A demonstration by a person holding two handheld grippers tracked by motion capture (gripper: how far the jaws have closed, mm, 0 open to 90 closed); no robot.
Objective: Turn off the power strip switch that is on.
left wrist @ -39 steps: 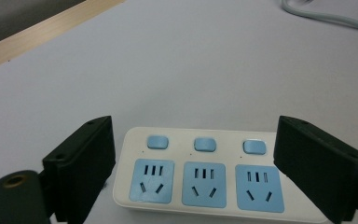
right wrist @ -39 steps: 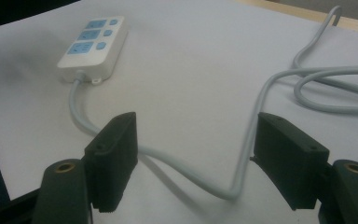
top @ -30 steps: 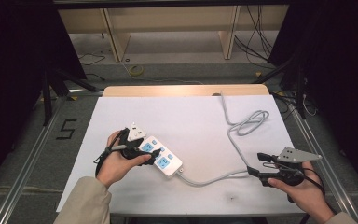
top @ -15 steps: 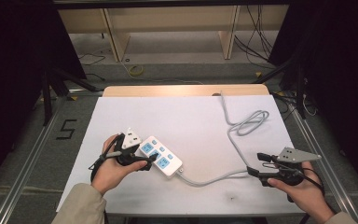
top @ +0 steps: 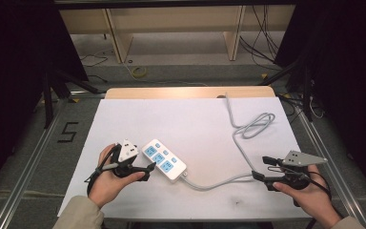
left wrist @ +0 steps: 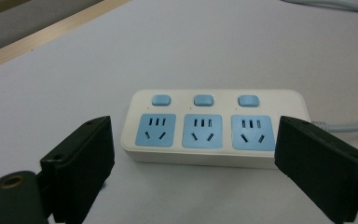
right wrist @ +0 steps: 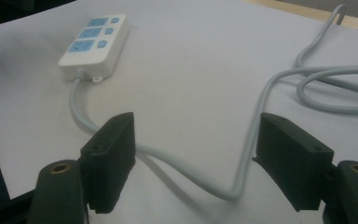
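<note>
- Power strip [left wrist: 214,127]: white body, three blue sockets, three blue switches; lies flat just ahead of the left gripper [left wrist: 193,175], centred between its two jaws.
- Left gripper: jaws spread wide, holding nothing; strip untouched in its own view.
- Right gripper [right wrist: 196,161]: jaws likewise spread; the grey cable [right wrist: 177,161] runs across the gap between them, unclamped.
- Handling note, left: judged best to advance level so the jaws pass both short ends of the strip, then close squarely on the casing, clear of the switches.
- Handling note, right: judged best to close on the cable low and gently, leaving slack toward the strip so it does not drag.
- Cable, far part: loose loop [top: 255,125] beyond the right gripper, leading off the far table edge.
- Surface: white sheet [top: 190,119] over a wooden table [top: 171,92].
- Room: grey floor, floor mark "5" [top: 68,132], pale shelving [top: 171,28] behind, dark curtains either side.
</note>
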